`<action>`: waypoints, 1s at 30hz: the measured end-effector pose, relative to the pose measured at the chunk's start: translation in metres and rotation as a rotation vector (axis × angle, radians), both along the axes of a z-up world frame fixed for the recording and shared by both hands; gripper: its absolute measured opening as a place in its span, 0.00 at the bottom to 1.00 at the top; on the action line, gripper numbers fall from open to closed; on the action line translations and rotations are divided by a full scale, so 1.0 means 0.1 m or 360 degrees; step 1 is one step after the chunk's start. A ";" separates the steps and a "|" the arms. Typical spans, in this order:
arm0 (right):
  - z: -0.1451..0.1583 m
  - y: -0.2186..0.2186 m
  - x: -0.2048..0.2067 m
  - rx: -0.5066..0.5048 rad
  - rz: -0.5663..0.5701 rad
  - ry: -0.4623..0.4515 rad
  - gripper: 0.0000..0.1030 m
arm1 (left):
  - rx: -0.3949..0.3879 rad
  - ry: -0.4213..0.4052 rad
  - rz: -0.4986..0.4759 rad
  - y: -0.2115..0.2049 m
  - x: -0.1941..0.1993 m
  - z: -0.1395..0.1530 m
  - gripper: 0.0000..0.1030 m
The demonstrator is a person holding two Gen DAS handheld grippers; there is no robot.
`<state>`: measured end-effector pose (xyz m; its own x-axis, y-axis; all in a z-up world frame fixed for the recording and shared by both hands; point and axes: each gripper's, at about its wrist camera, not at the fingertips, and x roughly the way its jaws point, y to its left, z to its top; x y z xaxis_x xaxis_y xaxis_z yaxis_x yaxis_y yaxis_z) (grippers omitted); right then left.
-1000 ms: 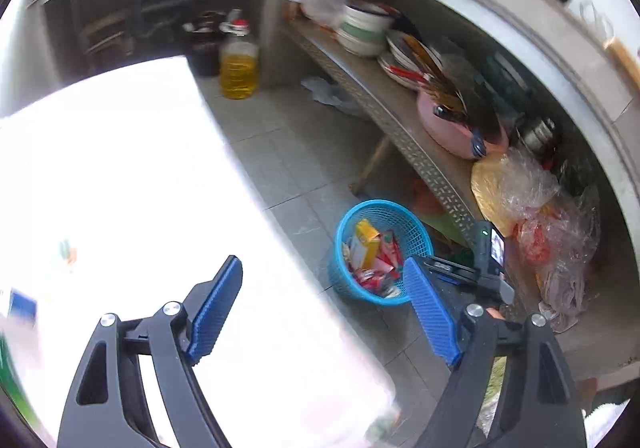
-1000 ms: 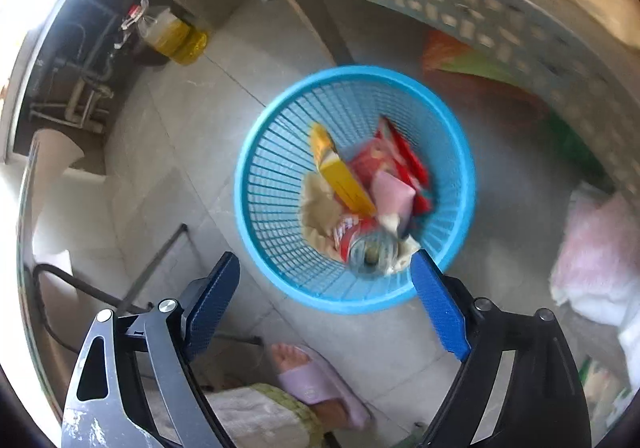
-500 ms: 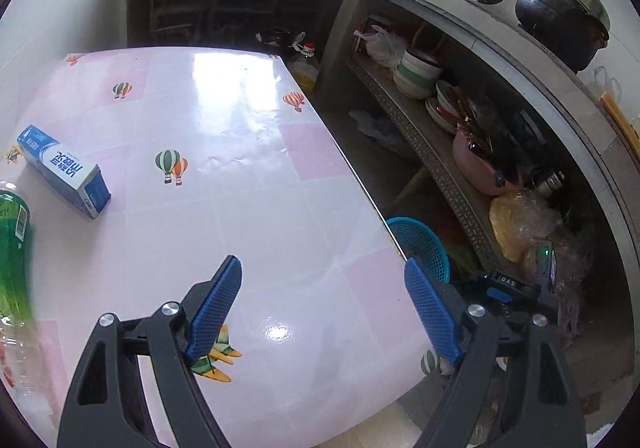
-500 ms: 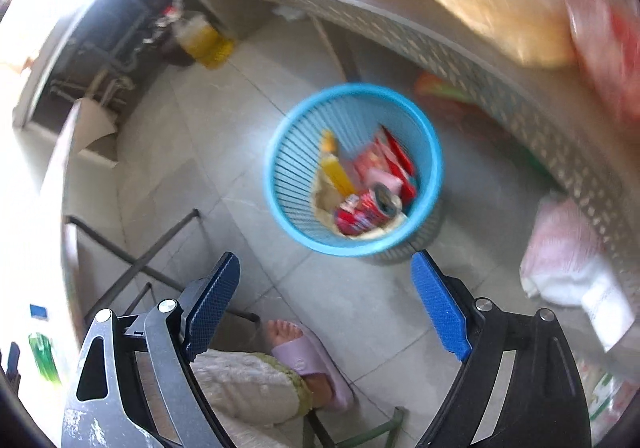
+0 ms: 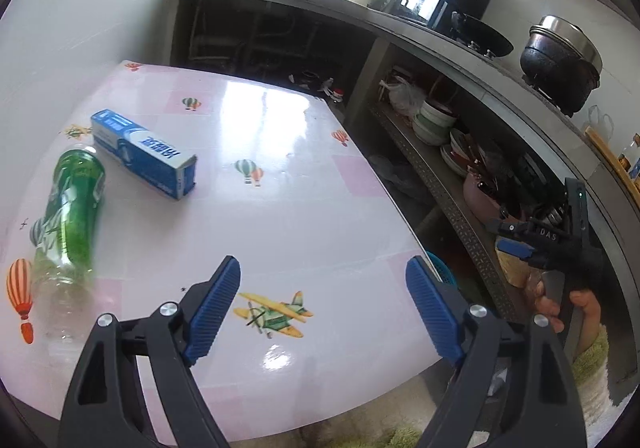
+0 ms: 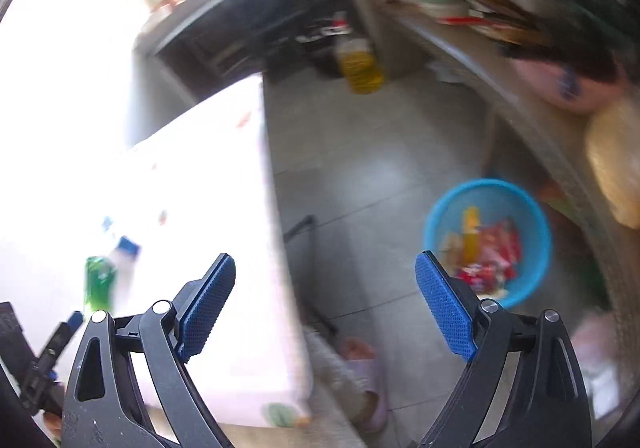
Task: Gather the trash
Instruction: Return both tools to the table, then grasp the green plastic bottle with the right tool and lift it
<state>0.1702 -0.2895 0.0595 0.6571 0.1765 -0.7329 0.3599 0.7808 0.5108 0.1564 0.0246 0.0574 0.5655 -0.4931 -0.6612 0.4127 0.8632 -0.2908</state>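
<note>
Your left gripper sits empty with fingers spread – blue box lies up-left of it, long axis slanting away – nearer than your equally open right gripper.

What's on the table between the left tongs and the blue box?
Nothing solid. In the left wrist view, only bare pink tablecloth with printed balloons separates the open left tongs from the blue box. The green bottle lies off to the left.

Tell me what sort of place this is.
Most likely a home kitchen. A black pot and a wok sit on the counter, stacked bowls fill the shelf below, and a blue basket on the floor holds trash.
</note>
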 end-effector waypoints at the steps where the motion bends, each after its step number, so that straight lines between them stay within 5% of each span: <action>1: 0.05 0.06 0.05 0.0003 0.0041 -0.0014 0.85 | -0.0001 -0.0018 0.0029 0.11 -0.04 0.01 0.80; 11: 0.23 0.92 0.67 0.0051 0.0491 -0.0088 0.85 | 0.0025 -0.0170 0.0422 1.06 -0.16 0.17 0.82; 19: 0.66 1.74 1.06 -0.0077 0.0865 -0.0157 0.85 | 0.0007 -0.0106 0.0627 1.44 -0.07 0.04 0.82; 25: 0.65 2.42 1.32 0.0151 0.1143 -0.0080 0.85 | -0.0007 -0.0038 0.0783 1.74 -0.02 -0.07 0.82; 30: 0.48 3.07 1.38 0.0316 0.1310 0.0025 0.85 | 0.0121 -0.0047 0.0926 1.98 -0.08 -0.10 0.82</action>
<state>0.3081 0.0175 0.1078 0.2529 0.7205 -0.6456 -0.2759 0.6933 0.6657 0.1488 0.2231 0.0475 0.7478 -0.0482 -0.6622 -0.1280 0.9682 -0.2150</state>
